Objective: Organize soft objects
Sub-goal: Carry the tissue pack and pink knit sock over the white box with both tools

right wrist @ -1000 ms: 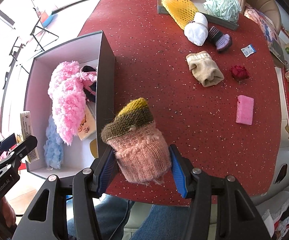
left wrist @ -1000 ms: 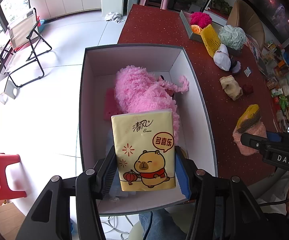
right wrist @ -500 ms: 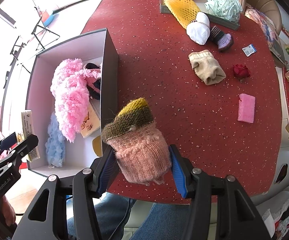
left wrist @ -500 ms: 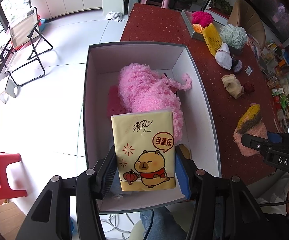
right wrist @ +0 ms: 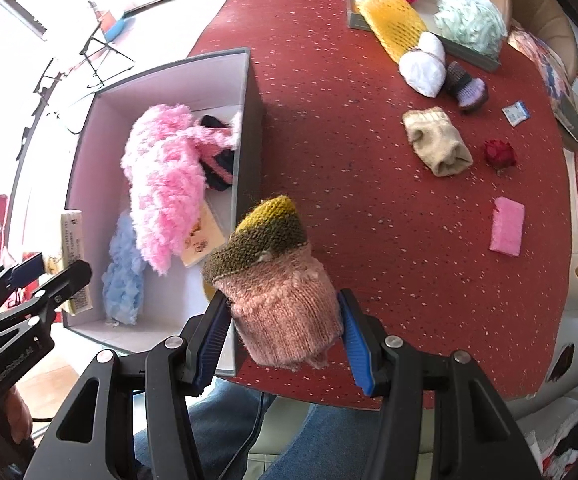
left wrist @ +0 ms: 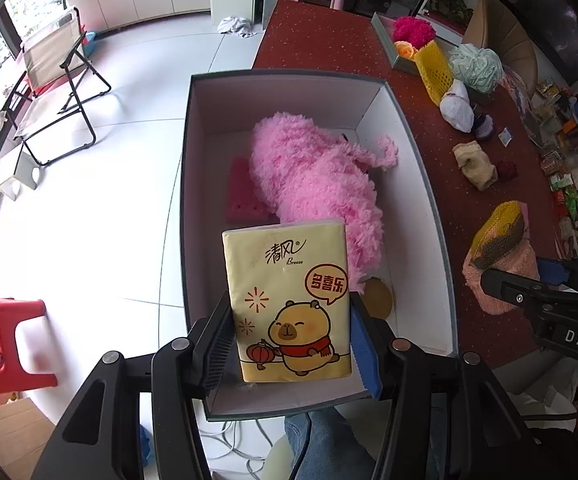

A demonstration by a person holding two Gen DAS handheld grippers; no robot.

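Note:
My left gripper [left wrist: 291, 354] is shut on a yellow tissue pack [left wrist: 289, 300] with a cartoon capybara, held upright over the near end of the grey box [left wrist: 421, 184]. Inside the box lie a fluffy pink scarf [left wrist: 313, 184], a pink sponge [left wrist: 241, 196] and a pale blue fluffy piece [right wrist: 123, 268]. My right gripper [right wrist: 285, 344] is shut on a knitted pink, olive and yellow hat [right wrist: 277, 276], held above the red table [right wrist: 329, 120] just right of the box's wall [right wrist: 245, 152]. In the right wrist view the left gripper [right wrist: 41, 276] shows at the box's near left corner.
On the table lie a beige knit piece [right wrist: 437, 142], a dark red rose [right wrist: 499, 152], a pink sponge [right wrist: 507, 226], a white pouch [right wrist: 425, 66], a purple knit item [right wrist: 467, 88] and a tray [right wrist: 353, 12] with yellow netting and fluffy balls. A folding chair [left wrist: 57, 92] and red stool [left wrist: 5, 344] stand on the floor.
Both views have shifted slightly, so the box and table sit a little farther right in frame. Both grips are unchanged.

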